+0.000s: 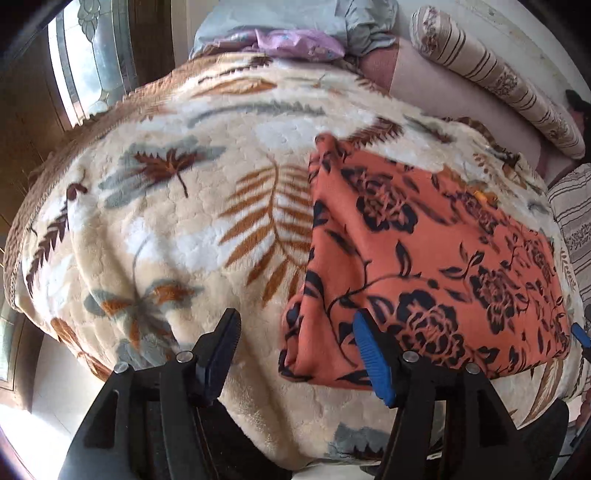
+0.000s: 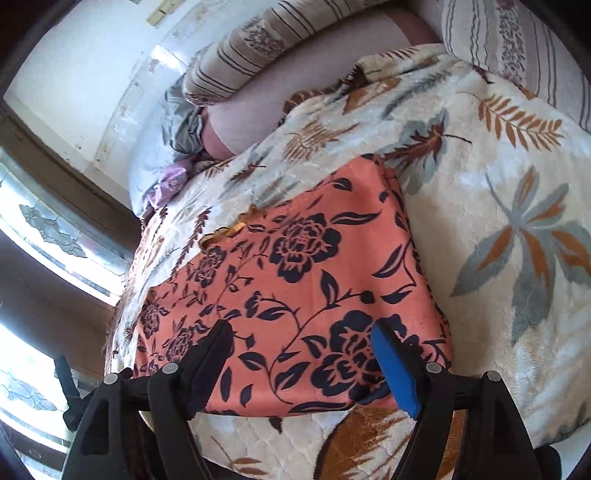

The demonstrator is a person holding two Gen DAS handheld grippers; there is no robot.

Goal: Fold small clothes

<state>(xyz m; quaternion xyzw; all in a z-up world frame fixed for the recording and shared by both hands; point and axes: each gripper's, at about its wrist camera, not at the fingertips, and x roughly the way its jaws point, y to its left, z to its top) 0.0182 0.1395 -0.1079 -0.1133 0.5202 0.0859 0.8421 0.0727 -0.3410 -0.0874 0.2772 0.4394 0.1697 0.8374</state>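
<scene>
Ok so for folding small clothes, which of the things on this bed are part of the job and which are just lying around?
Part of the job:
- orange floral garment, lying folded on the blanket
- left gripper, open
- right gripper, open

Just lying about:
- leaf-patterned blanket, the surface under it
- striped pillows
- purple cloth
- grey cloth

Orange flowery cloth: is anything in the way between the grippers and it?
No. The orange flowery cloth lies folded and bare on the leafy blanket. The right gripper and left gripper hang over its near edge, jaws open, nothing between.
</scene>
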